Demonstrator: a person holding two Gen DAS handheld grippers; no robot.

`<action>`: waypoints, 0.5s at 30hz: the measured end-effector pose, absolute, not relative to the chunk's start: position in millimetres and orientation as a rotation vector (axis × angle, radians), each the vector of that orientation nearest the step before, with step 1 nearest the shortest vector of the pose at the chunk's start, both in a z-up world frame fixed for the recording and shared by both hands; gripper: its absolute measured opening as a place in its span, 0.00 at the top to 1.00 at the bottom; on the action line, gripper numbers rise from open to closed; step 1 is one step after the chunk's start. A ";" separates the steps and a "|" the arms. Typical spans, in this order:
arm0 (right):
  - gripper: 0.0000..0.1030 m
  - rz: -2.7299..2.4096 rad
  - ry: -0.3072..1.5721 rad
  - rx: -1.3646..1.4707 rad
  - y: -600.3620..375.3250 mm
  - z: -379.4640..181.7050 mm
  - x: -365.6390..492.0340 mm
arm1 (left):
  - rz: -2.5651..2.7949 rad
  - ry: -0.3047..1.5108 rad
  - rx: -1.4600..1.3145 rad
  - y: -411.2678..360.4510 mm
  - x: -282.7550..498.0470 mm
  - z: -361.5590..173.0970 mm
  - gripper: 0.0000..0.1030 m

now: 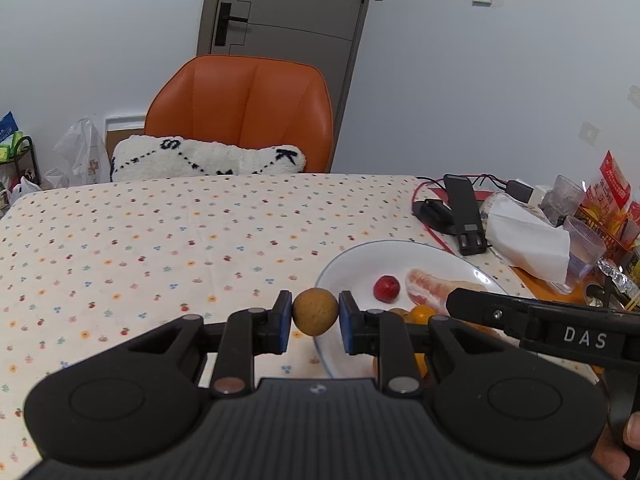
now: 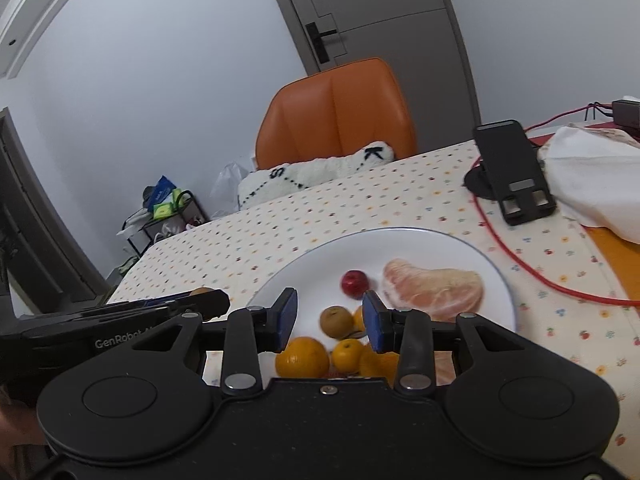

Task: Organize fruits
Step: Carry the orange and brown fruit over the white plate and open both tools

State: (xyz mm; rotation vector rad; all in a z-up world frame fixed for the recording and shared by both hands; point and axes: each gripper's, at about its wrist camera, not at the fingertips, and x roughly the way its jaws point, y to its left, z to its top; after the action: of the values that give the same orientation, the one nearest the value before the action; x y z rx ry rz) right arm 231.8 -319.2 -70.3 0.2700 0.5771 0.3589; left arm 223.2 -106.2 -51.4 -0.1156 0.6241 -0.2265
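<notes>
Left gripper (image 1: 315, 317) — closed on a round brown fruit (image 1: 315, 312), pads pressing its two sides. The fruit hung clear of the cloth, over the left rim of the plate (image 1: 344, 258); the plate's bare middle lay ahead and to the right of it. No long axis to speak of, the fruit being near-spherical.

Plate, white with a thin dark rim. Contents, left to right in the right wrist view: orange (image 2: 302, 356), brown fruit (image 2: 336, 321), small orange (image 2: 347, 355), red fruit (image 2: 354, 283), peeled pomelo segment (image 2: 434, 290) — long axis running left to right across the plate's right half.

Right gripper (image 2: 330, 322) — jaws apart, empty, poised low over the near cluster of fruit. It sat nearer the plate's contents than the left; the left alone carried fruit.

Judgement: a short move rightward and down would put the held fruit on the plate, the open patch left of the red fruit looking the likeliest spot.
</notes>
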 end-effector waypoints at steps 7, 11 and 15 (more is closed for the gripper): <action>0.64 0.345 0.580 0.263 -325.0 -71.3 231.6 | -0.250 0.633 -0.131 -115.1 227.6 -52.3 0.77; 0.63 0.342 0.589 0.260 -325.3 -72.2 231.3 | -0.240 0.634 -0.143 -110.7 227.7 -51.4 0.70; 0.63 0.353 0.589 0.256 -321.4 -71.9 229.7 | -0.201 0.643 -0.167 -97.2 225.0 -52.0 0.67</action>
State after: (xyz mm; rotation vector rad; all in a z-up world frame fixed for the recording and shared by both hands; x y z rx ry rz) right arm 229.7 -321.4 -71.9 0.2563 0.5891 0.3528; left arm 225.0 -97.2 -52.0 -0.1670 0.6433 -0.2011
